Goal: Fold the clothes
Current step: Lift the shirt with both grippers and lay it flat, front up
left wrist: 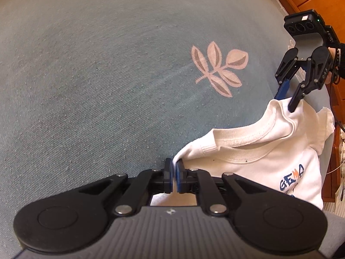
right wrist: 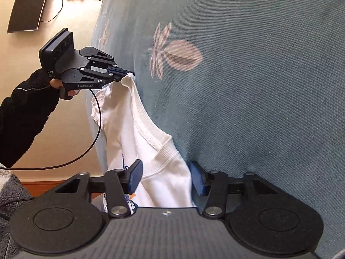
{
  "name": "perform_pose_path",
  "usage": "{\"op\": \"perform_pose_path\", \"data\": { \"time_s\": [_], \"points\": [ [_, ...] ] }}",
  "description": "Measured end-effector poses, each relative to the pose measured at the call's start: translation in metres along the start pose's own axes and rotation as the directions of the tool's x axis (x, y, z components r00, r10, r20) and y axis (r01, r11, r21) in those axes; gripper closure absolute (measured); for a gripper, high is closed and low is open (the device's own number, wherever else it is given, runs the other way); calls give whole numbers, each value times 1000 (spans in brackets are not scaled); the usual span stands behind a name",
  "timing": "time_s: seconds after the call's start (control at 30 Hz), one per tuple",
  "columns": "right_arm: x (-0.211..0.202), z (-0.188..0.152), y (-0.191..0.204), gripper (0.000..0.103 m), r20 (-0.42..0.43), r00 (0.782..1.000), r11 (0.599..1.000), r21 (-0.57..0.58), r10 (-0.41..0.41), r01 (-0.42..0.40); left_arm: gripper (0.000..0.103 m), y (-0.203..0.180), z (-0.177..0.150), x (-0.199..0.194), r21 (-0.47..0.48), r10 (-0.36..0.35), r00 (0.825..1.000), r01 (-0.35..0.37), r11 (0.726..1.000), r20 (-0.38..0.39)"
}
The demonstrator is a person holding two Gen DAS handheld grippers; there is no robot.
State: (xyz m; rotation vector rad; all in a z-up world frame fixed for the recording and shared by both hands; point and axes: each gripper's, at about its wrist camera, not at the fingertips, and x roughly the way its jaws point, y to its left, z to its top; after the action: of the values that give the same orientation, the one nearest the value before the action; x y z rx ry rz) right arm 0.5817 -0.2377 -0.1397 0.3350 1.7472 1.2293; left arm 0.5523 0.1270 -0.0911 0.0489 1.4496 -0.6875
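While the left gripper point(left wrist: 174, 172) pinches one shoulder of the white T-shirt point(left wrist: 269, 151) between its closed blue pads, the right gripper point(right wrist: 166, 178) stands part-open around the other shoulder, pads not visibly pressing the cloth. Between them the shirt hangs at the edge of the blue-green flowered bedspread point(left wrist: 107, 75).

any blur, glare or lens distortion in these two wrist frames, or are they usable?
Left wrist view: heavy fisheye bowing, black corners; sharp on the white T-shirt and blue bedspread, no glare. Right wrist view: same bowing; T-shirt is bright but its collar ribbing is readable; the leaf print on the bedspread looks slightly smeared. Both usable.
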Motion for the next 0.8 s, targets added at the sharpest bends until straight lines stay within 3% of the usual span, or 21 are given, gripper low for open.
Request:
{"op": "perform_pose_path", "data": {
  "time_s": [0.03, 0.07, 0.13, 0.2, 0.27, 0.37, 0.47, 0.6, 0.73, 0.8],
  "points": [
    [2, 0, -6, 93, 5, 1000, 1000, 20, -2, 2, 95, 0, -1, 0, -6, 0, 1000, 0, 1000, 4],
    [5, -3, -10, 97, 9, 1000, 999, 43, 14, -14, 95, 0, -2, 0, -9, 1, 1000, -1, 1000, 8],
    [13, -13, -11, 97, -6, 999, 997, 59, 46, -45, 95, -1, -4, 0, -10, 8, 1000, -8, 1000, 14],
    [19, -24, -2, 96, -51, 999, 1000, 19, 21, -20, 95, -3, -6, 0, 1, 12, 1000, -12, 1000, 16],
    [19, -31, 5, 96, -26, 1000, 1000, 6, -10, 10, 95, -3, -7, 0, -3, 6, 1000, -6, 1000, 17],
    [19, -40, 33, 97, 36, 990, 984, -107, -139, 142, 95, -3, -11, -1, -28, 4, 1000, -3, 1000, 28],
    [11, -42, 66, 95, 152, 949, 935, -186, -277, 302, 99, -4, -13, -6, -60, -3, 1000, 5, 998, 31],
    [-25, -34, 79, 95, 300, 883, 893, -162, -361, 420, 100, -8, -13, -18, -68, -18, 998, 21, 997, 54],
    [-38, -27, 78, 95, 360, 829, 853, -142, -428, 502, 100, -12, -12, -30, -65, -3, 994, 10, 998, 110],
    [-25, -25, 75, 95, 361, 808, 833, -128, -467, 538, 99, -8, -13, -18, -100, 26, 996, -17, 995, 84]
  ]
}}
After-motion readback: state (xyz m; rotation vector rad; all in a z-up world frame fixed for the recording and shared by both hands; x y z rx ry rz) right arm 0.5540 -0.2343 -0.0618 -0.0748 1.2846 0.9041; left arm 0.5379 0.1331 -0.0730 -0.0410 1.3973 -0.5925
